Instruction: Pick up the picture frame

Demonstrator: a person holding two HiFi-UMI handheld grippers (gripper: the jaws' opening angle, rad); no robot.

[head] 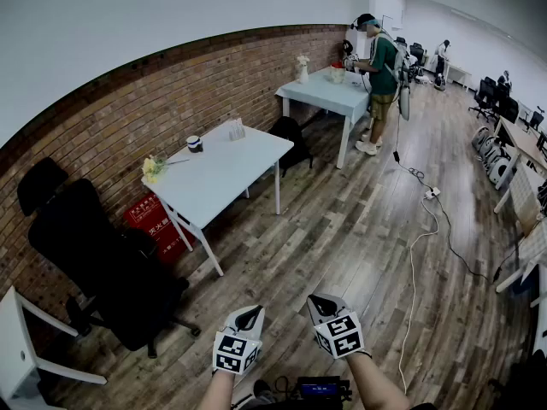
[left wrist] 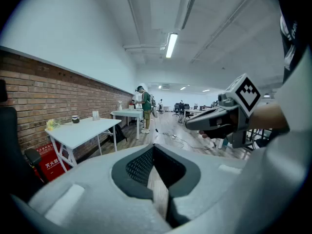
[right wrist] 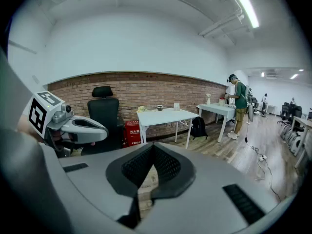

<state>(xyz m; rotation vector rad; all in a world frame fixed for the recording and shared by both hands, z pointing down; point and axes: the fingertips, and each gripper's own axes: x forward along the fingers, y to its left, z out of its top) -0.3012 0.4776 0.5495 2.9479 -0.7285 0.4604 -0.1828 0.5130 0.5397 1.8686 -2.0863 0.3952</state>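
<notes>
The picture frame [head: 235, 129] is a small pale upright piece on the far end of the white table [head: 231, 173] by the brick wall. It also shows small in the left gripper view [left wrist: 95, 115] and in the right gripper view [right wrist: 177, 106]. A dark cup [head: 195, 143] and yellow flowers [head: 154, 167] share that table. My left gripper [head: 250, 317] and right gripper [head: 323, 304] hang side by side over the wood floor, far from the table. Both are shut with nothing in them, as the left gripper [left wrist: 154, 147] and right gripper [right wrist: 152, 147] show up close.
A black office chair [head: 94, 254] stands at the left, with a red box [head: 154, 220] under the table. A black bag [head: 291, 135] sits beyond it. A person [head: 380, 67] stands at a second white table [head: 329, 88]. A white cable [head: 419, 229] trails across the floor.
</notes>
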